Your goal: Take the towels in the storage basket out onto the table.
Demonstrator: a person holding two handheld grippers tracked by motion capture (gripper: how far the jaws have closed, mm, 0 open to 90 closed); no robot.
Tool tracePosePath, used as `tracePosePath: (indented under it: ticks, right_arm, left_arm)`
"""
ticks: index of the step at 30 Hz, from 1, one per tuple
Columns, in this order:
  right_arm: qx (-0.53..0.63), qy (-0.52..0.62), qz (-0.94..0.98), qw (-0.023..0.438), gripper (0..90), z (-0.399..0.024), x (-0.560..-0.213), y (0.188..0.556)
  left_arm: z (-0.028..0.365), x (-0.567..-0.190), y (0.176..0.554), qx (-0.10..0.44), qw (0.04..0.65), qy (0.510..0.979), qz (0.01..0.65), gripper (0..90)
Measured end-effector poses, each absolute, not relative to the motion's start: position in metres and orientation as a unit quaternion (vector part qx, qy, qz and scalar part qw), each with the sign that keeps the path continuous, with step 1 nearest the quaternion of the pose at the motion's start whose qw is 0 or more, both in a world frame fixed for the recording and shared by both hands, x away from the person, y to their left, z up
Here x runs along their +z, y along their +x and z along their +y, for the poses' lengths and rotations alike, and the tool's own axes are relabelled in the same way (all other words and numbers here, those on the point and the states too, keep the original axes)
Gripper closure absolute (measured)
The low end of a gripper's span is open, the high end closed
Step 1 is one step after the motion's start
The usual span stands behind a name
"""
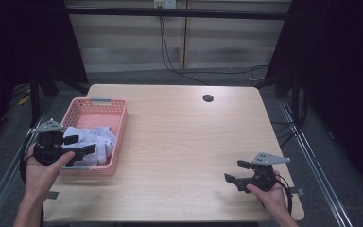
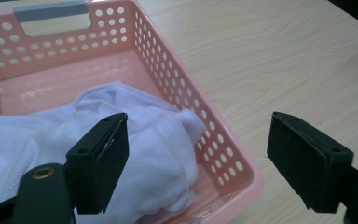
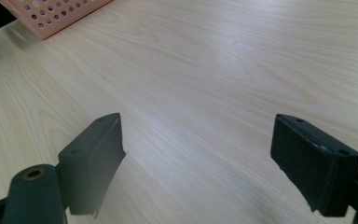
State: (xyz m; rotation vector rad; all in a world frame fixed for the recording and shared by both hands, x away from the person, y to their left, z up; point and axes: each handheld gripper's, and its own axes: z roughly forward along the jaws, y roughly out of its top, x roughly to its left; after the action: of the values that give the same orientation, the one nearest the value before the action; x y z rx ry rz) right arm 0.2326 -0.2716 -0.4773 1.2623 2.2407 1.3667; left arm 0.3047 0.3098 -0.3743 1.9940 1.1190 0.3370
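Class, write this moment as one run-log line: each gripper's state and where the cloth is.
left gripper: open, over basket | right gripper: open, empty, above table | white cloth: inside pink basket

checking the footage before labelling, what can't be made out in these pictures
- High view: the left gripper hides part of the white cloth in the pink basket.
- Left gripper view: cloth cut off by the left edge; its kind is unclear.
- Right gripper view: basket cut off at the top edge.

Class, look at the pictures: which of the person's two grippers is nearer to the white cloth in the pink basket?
The left. The left gripper hangs open right above the white cloth in the pink basket. The right gripper is open over bare table, far across from it.
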Motion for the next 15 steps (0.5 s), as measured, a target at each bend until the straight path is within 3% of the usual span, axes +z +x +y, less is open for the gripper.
tracePosePath:
  ticks: [15]
  right_arm:
    - [0.446, 0.422, 0.783, 0.098, 14.8, -0.267, -0.481, 0.234]
  left_arm:
    - [0.340, -0.403, 0.345, 0.131, 0.355, 0.796, 0.473, 20.9]
